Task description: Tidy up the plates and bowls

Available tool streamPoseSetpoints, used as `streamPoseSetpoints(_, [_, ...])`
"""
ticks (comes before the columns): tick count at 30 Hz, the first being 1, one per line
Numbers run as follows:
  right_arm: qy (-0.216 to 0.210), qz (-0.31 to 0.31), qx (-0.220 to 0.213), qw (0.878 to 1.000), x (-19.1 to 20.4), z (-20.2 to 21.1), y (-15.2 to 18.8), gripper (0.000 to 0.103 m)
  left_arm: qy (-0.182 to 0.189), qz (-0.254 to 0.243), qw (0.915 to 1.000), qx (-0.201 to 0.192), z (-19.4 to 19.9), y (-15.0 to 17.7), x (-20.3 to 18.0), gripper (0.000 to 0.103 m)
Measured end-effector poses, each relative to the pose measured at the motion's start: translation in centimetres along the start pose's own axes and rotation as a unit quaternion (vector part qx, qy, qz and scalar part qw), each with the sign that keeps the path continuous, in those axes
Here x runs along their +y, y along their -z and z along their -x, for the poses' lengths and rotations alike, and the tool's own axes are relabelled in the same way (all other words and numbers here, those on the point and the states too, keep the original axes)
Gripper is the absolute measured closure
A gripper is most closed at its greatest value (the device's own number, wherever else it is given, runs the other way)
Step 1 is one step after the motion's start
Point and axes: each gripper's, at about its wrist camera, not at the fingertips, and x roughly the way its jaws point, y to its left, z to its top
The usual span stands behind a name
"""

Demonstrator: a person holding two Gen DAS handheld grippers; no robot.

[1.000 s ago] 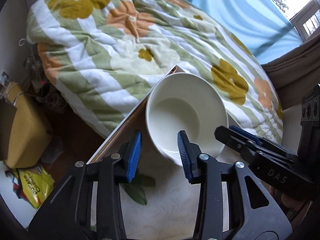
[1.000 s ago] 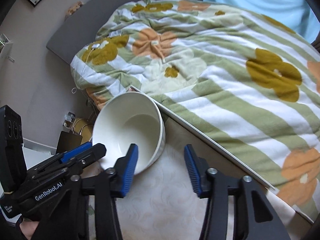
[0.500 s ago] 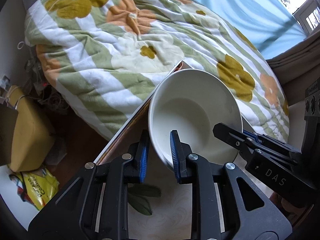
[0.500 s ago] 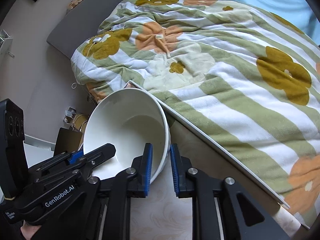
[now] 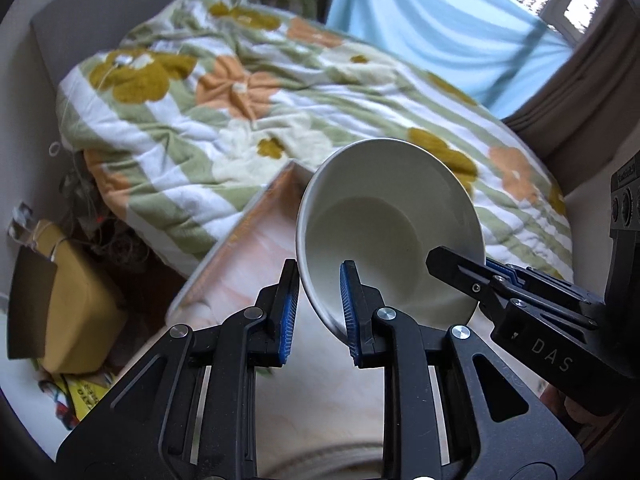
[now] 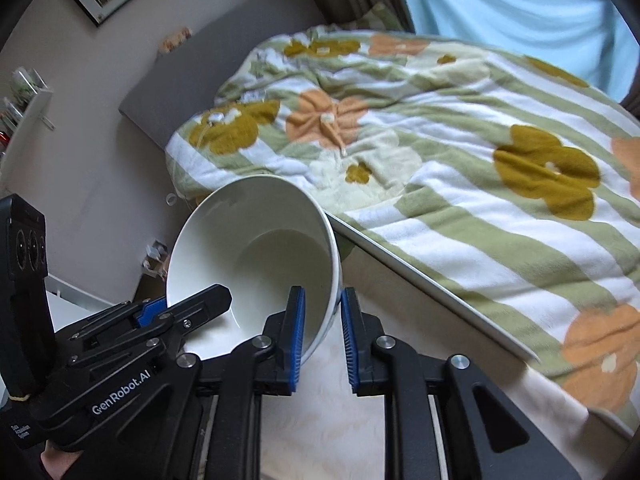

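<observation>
A deep white bowl [image 5: 384, 224] [image 6: 256, 248] hangs tilted above the table, held by both grippers on opposite sides of its rim. My left gripper [image 5: 318, 308] is shut on the bowl's near-left rim, one blue pad inside and one outside. My right gripper [image 6: 322, 332] is shut on the near-right rim in the same way. In the left wrist view the right gripper [image 5: 460, 270] clamps the bowl from the right. In the right wrist view the left gripper [image 6: 188, 306] clamps it from the left. The bowl is empty.
A pale patterned tabletop [image 5: 320, 400] [image 6: 340, 432] lies under the bowl, its far edge against a bed with a green, white and orange flowered blanket [image 5: 248, 92] [image 6: 460, 160]. A yellow-brown bag [image 5: 68, 300] sits on the floor at left. A light blue curtain [image 5: 432, 28] hangs behind.
Both grippers went from open around the bowl's rim to shut on it. The bowl then rose off the table and tilted toward the cameras.
</observation>
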Motion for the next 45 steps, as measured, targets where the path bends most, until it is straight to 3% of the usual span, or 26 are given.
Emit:
streamPoseSetpoints(6, [0.019, -0.019, -0.049, 0.998, -0.8, 8.5, 4.3, 0.086, 0.026, -0.046, 0.9985, -0.017, 5.4, 4.1, -5.9, 0.085])
streamPoseSetpoints(11, [0.051, -0.047, -0.074, 0.995, -2.7, 15.4, 9.8, 0.086, 0.061, -0.082, 0.9946, -0.016, 8.7, 8.7, -11.1, 0.085])
streamPoseSetpoints(22, [0.128, -0.114, -0.077, 0.982, -7.4, 25.9, 22.4, 0.086, 0.135, -0.147, 0.9793, 0.034, 12.1, 20.2, -21.6, 0.085])
streamPoseSetpoints(32, [0.155, -0.192, -0.044, 0.968, -10.8, 26.8, 30.6, 0.086, 0.15, -0.191, 0.9594, 0.144, 8.7, 26.4, -25.6, 0.085])
streamPoseSetpoints(37, [0.156, -0.211, -0.036, 0.964, -12.2, 26.2, 32.7, 0.086, 0.128, -0.22, 0.9531, 0.164, 7.2, 27.7, -26.7, 0.085])
streamPoseSetpoints(45, [0.167, -0.204, -0.02, 0.964, -12.9, 24.5, 33.6, 0.087, 0.097, -0.233, 0.9523, 0.171, 5.1, 27.8, -27.5, 0.085])
